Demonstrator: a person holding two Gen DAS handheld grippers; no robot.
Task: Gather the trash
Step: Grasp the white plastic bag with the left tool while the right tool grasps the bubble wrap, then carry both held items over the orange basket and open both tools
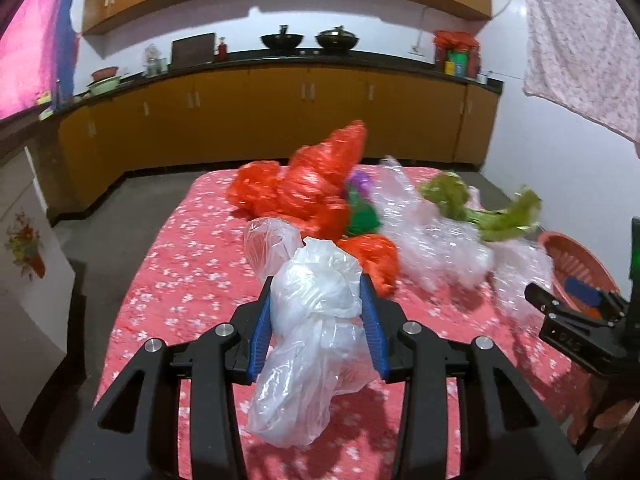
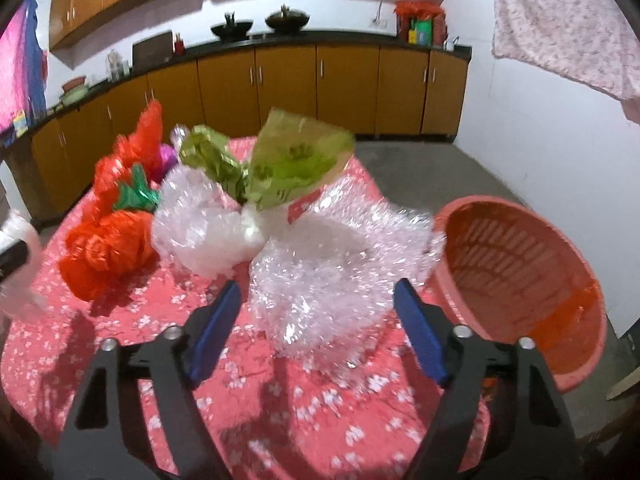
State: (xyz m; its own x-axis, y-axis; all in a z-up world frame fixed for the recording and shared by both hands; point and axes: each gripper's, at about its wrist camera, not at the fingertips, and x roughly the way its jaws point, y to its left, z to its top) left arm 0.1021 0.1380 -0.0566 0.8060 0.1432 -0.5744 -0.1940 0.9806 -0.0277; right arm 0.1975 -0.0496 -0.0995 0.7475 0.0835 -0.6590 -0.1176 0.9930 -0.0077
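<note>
My left gripper is shut on a crumpled clear plastic bag and holds it above the red flowered tablecloth. My right gripper is open, its blue pads on either side of a crinkled clear wrap lying on the table; it also shows at the right of the left wrist view. Red bags, a green bag and olive-green wrappers lie further back. A salmon plastic basket leans at the table's right edge.
Kitchen cabinets and a black counter with woks run along the far wall. A pink cloth hangs at upper right. A white cabinet stands left of the table. Grey floor surrounds the table.
</note>
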